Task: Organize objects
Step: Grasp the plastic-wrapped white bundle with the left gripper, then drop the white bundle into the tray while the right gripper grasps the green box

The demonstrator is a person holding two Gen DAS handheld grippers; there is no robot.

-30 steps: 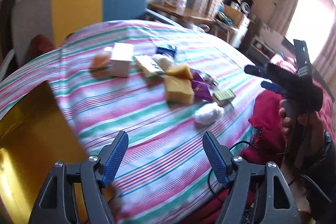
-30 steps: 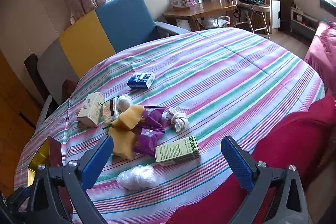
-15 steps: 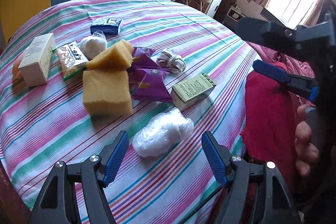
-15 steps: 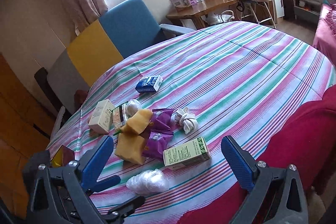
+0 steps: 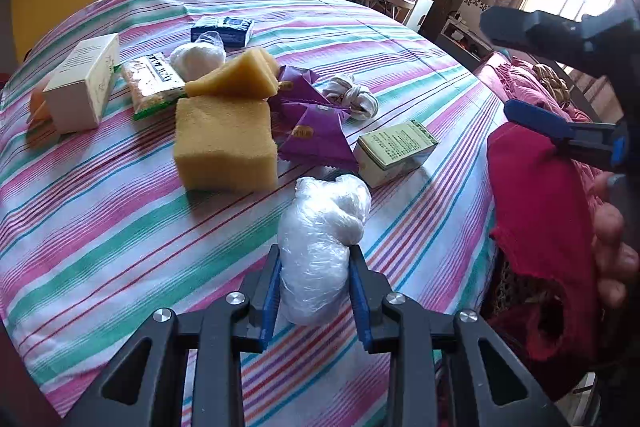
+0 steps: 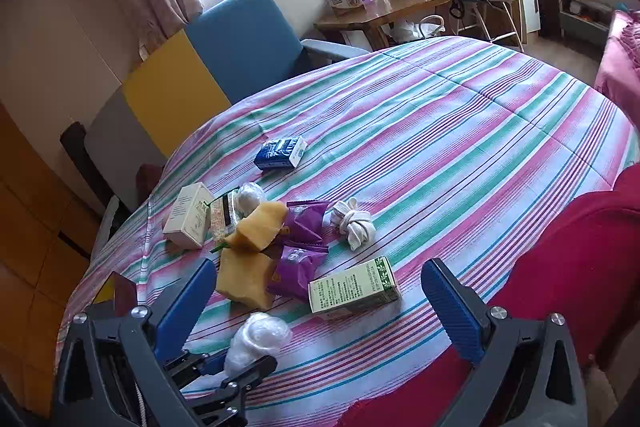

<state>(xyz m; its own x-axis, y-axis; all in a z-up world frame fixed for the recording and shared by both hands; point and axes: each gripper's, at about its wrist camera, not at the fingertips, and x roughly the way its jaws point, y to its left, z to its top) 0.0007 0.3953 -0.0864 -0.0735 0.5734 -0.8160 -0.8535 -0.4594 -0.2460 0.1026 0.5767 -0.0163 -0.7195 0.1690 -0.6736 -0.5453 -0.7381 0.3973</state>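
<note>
Gripper on the left (image 5: pixel 316 291) is clamped on the clear plastic bundle (image 5: pixel 324 227) at the near edge of the striped bed cover (image 5: pixel 120 227) — both blue pads press its sides. Half a second ago those jaws stood wide, with the bundle lying loose ahead of them. The right gripper (image 6: pixel 320 307) hangs open over the pile, holding nothing. This looks like the pick-up step of the sorting; the next move likely calls for a clean lift, since the soft wrap could slip, keeping clear of the green box (image 5: pixel 394 151) just beyond and the 2 yellow sponges (image 5: pixel 226 143) to the left.
</note>
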